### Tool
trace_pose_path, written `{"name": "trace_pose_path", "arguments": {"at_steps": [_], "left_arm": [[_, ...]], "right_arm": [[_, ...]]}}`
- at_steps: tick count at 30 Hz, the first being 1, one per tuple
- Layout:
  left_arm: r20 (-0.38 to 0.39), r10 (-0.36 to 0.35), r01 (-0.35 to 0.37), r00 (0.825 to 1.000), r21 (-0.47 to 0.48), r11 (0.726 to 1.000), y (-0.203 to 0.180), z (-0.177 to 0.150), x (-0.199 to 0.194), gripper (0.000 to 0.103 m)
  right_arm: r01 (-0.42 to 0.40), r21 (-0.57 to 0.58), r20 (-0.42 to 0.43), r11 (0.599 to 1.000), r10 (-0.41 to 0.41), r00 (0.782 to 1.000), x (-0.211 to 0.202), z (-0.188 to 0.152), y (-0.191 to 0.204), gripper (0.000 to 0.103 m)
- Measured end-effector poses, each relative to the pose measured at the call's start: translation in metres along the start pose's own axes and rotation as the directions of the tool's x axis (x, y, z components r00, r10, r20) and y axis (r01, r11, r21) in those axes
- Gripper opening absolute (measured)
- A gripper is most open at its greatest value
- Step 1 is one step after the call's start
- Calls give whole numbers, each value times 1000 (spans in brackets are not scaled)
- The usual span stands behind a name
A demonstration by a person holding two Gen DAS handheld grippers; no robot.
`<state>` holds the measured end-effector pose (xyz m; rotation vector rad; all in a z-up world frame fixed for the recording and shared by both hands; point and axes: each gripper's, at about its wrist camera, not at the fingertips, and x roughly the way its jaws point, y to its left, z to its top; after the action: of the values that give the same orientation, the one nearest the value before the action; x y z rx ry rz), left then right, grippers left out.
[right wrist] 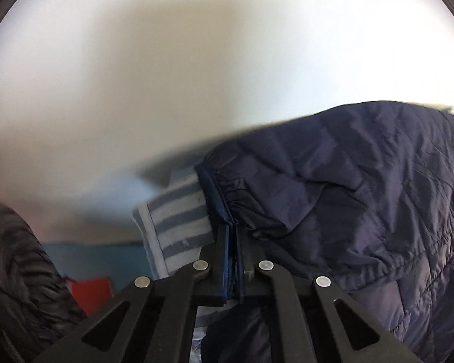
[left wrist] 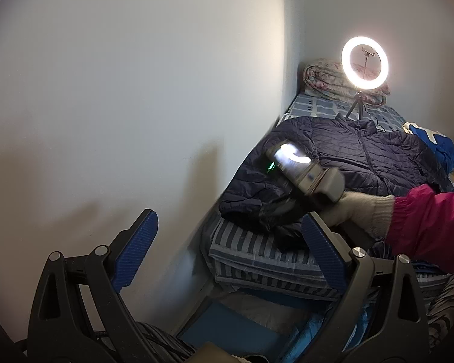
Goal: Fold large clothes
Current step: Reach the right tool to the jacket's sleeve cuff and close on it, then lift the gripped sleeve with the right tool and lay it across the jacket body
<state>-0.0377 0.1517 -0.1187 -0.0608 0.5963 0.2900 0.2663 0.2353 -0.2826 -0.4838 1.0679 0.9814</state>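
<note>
Pressed together, the right gripper (right wrist: 233, 236) pinches the elastic sleeve cuff (right wrist: 224, 195) of the navy quilted jacket (left wrist: 357, 154), which lies spread on the striped bed (left wrist: 257, 260) against the wall. Its fingertips are hidden in blur from the left view. Spread wide, the left gripper (left wrist: 227, 239) holds nothing; a gloved hand (left wrist: 360, 211) is partly cut off.

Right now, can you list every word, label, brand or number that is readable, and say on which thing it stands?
None is readable.
The green lit mark on the right gripper's body: too blurred to read.
The navy jacket shows no label; neither does the ring light.
</note>
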Motion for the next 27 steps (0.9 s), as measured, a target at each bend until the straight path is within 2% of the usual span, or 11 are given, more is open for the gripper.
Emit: {"name": "trace_pose_path", "arguments": {"at_steps": [6,12,15,19,23,25,27], "left_arm": [[7,-14,14,1000,23,1000,-9,4,6,98],[13,-21,21,1000,36,999,-12,9,8,98],[14,-26,25,1000,51,998,-14,10,8,98],[11,-42,41,999,62,997,-21,11,12,98],[8,-67,66,998,73,995,-30,14,19,98],[4,-76,75,997,87,993,-37,19,24,98],[8,-78,76,997,106,991,-43,22,28,98]], "right_arm": [[-79,197,156,977,49,987,-62,-1,-54,1],[-95,347,250,933,6,968,-107,-20,-114,1],[-107,461,285,881,-33,958,-122,-46,-150,1],[-101,588,276,802,-81,958,-127,-85,-185,1],[-59,659,226,750,-123,966,-119,-117,-204,1],[-73,690,225,720,-118,967,-111,-132,-211,2],[-105,720,247,686,-112,963,-110,-146,-217,7]]}}
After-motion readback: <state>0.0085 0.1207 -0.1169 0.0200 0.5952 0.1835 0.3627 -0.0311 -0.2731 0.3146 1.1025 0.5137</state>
